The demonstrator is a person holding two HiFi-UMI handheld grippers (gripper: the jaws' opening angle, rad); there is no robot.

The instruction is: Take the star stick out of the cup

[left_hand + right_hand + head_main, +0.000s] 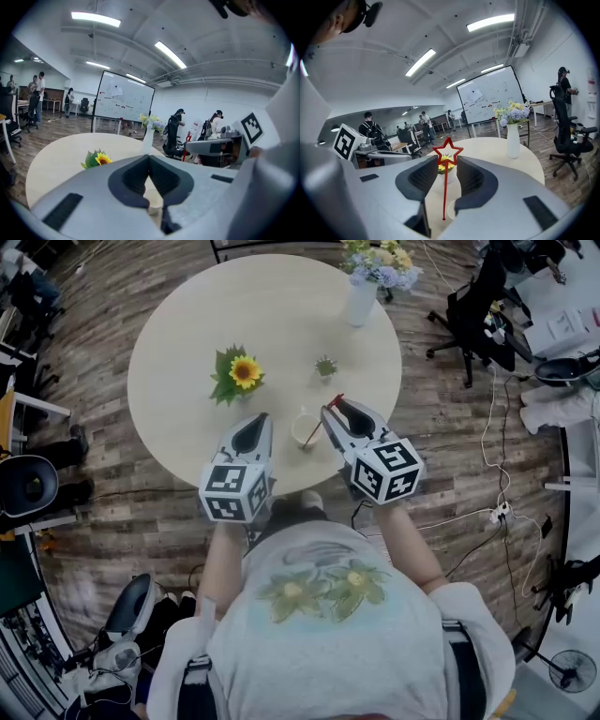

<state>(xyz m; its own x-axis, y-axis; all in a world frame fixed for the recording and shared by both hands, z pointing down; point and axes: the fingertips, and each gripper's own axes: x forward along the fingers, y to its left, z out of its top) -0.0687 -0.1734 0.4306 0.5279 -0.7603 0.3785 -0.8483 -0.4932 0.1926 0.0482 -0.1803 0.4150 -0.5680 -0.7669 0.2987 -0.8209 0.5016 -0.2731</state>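
Right gripper (446, 161) is clenched on the star stick (445, 190) just below its star. The stick stands near upright, lower tip at the mouth of the cup (305, 430); clearance not determinable. The cup lies at the gripper's 8 o'clock, near the tabletop (262, 315) edge. Left gripper (257, 418) is closed and empty. Overhead room is judged open.

Left gripper (255, 420) jaws together; right gripper (332, 410) pinching star stick (445, 187); forearms extended forward.
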